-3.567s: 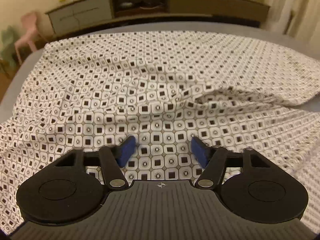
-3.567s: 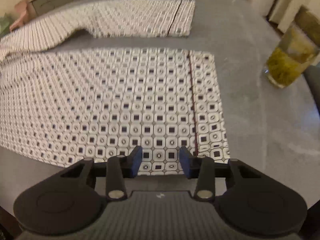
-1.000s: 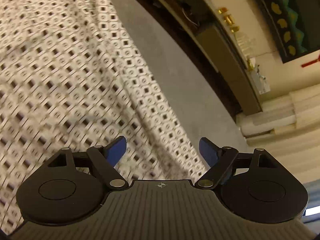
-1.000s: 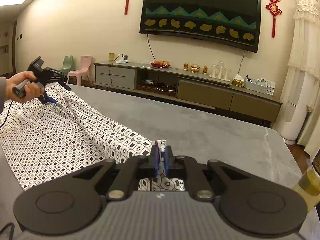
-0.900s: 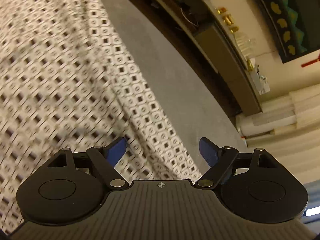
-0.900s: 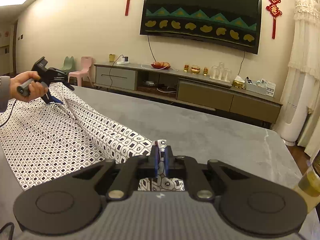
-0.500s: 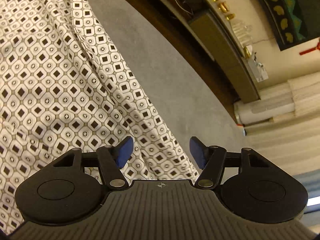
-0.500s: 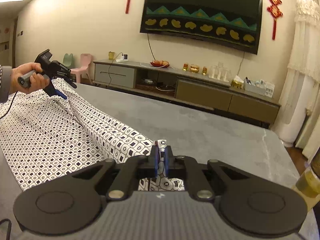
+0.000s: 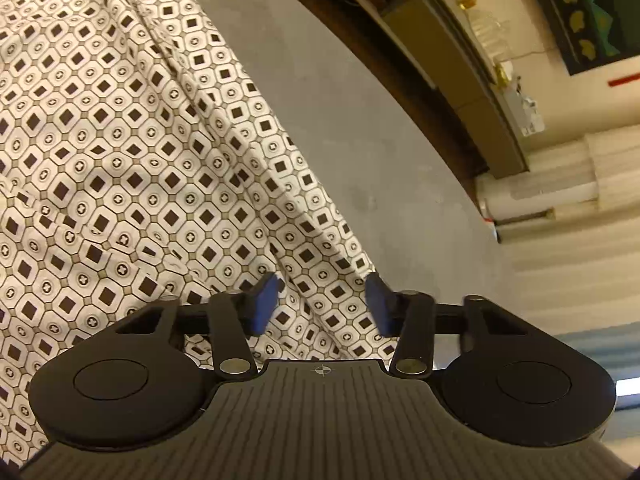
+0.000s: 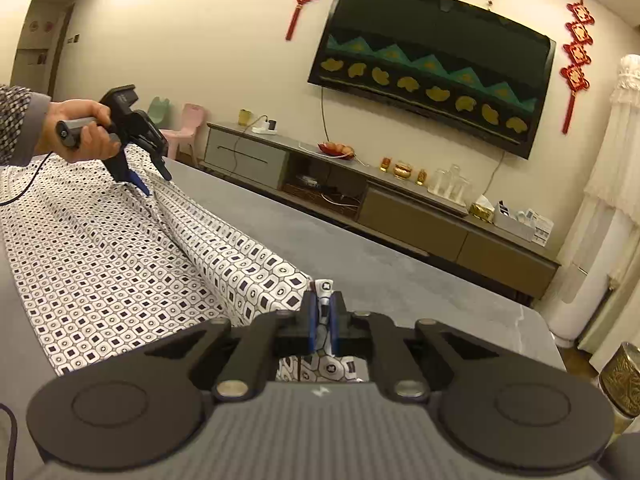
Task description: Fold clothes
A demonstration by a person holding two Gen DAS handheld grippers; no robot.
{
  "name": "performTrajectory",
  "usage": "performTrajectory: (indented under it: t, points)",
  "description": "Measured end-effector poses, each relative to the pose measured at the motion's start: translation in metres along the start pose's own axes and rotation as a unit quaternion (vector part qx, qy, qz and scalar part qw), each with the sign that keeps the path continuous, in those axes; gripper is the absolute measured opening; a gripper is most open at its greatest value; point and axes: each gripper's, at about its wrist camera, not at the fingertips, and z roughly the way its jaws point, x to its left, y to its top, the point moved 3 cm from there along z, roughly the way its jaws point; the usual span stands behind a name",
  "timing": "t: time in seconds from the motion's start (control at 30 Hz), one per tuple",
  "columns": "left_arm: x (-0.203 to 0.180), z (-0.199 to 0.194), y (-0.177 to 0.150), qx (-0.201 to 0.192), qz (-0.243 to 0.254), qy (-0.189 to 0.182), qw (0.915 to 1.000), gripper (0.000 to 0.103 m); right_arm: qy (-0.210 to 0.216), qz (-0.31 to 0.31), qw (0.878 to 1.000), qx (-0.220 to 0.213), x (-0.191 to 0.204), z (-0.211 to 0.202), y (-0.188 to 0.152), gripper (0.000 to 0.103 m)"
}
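Right wrist view: the patterned garment (image 10: 120, 264), white with small dark squares, lies spread over the left part of the grey table (image 10: 400, 272), one long ridge of cloth running from its far left end toward the near edge. At the near end of that ridge the right gripper (image 10: 320, 322) is clamped on a hem corner, a small tuft of fabric sticking up between its closed blue pads. At the far left end a hand (image 10: 80, 132) holds the left gripper (image 10: 146, 184) tilted down over the ridge, its tips at the fabric. In the left wrist view the left gripper (image 9: 322, 304) has its jaws part open; they have just been closing, with a raised fold of the garment (image 9: 140, 152) lying between the blue pads (image 9: 262, 300), which do not yet press it. Bare table (image 9: 340, 120) runs along the cloth's right side. Beyond the table's far edge stand a low cabinet (image 10: 400, 216) and a wall-mounted screen (image 10: 432, 68).
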Motion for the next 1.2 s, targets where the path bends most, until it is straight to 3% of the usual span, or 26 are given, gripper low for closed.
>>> performTrajectory:
  t: [0.07, 0.1, 0.23, 0.3, 0.33, 0.37, 0.5, 0.6, 0.67, 0.7, 0.9, 0.97, 1.03, 1.13, 1.17, 1.2]
  points:
    - [-0.002, -0.004, 0.0, -0.01, 0.008, 0.013, 0.9998, 0.01, 0.0, -0.003, 1.0, -0.002, 0.001, -0.001, 0.001, 0.007]
    - [-0.005, -0.006, -0.001, -0.016, 0.017, 0.02, 0.9995, 0.003, -0.001, -0.003, 1.0, -0.002, 0.001, -0.001, 0.001, 0.007]
    - [-0.009, -0.009, 0.001, -0.026, 0.028, 0.03, 0.9988, 0.0, 0.0, 0.001, 1.0, 0.004, 0.002, 0.003, 0.0, 0.007]
    - [-0.008, -0.012, 0.002, -0.024, 0.014, 0.016, 0.9995, 0.012, 0.0, -0.002, 1.0, 0.006, 0.004, 0.004, -0.002, 0.007]
    - [-0.007, -0.013, 0.003, -0.023, 0.007, 0.008, 0.9997, 0.041, 0.001, -0.004, 1.0, 0.005, 0.005, 0.003, -0.001, 0.007]
    - [-0.006, -0.014, 0.004, -0.022, 0.0, 0.001, 0.9998, 0.062, 0.0, -0.008, 1.0, 0.003, 0.007, 0.002, -0.001, 0.007]
    - [-0.011, -0.002, 0.005, -0.004, 0.003, 0.023, 0.9997, 0.069, 0.001, -0.018, 1.0, -0.003, 0.011, -0.002, 0.0, 0.007]
    - [-0.009, 0.01, 0.004, 0.007, -0.003, 0.053, 0.9986, 0.057, -0.002, -0.019, 1.0, -0.012, 0.01, -0.006, 0.001, 0.007]
    - [-0.007, 0.014, 0.003, 0.003, -0.006, 0.066, 0.9978, 0.012, 0.002, -0.014, 1.0, -0.024, 0.008, -0.011, 0.002, 0.007]
    - [-0.009, 0.013, 0.003, 0.0, -0.001, 0.067, 0.9977, 0.0, 0.004, -0.012, 0.999, -0.03, 0.007, -0.013, 0.003, 0.007]
    - [-0.025, -0.01, 0.011, -0.037, 0.028, 0.06, 0.9971, 0.0, -0.011, -0.006, 1.0, -0.004, -0.001, 0.006, 0.005, 0.007]
    - [-0.037, -0.035, 0.015, -0.068, 0.026, 0.02, 0.9971, 0.0, -0.045, -0.035, 0.998, -0.003, -0.006, 0.022, 0.016, 0.007]
    - [-0.052, -0.07, 0.013, -0.101, 0.034, -0.024, 0.994, 0.0, -0.081, -0.05, 0.995, -0.03, -0.015, 0.026, 0.035, 0.006]
    - [-0.043, -0.133, -0.021, -0.127, 0.062, -0.079, 0.9869, 0.0, -0.099, -0.083, 0.988, -0.088, -0.018, 0.0, 0.061, 0.006]
    - [-0.028, -0.146, -0.041, -0.124, 0.071, -0.077, 0.9867, 0.0, -0.099, -0.107, 0.984, -0.102, -0.015, -0.012, 0.063, 0.007]
    - [-0.013, -0.158, -0.061, -0.121, 0.081, -0.074, 0.9866, 0.0, -0.089, -0.129, 0.984, -0.087, -0.01, -0.018, 0.054, 0.007]
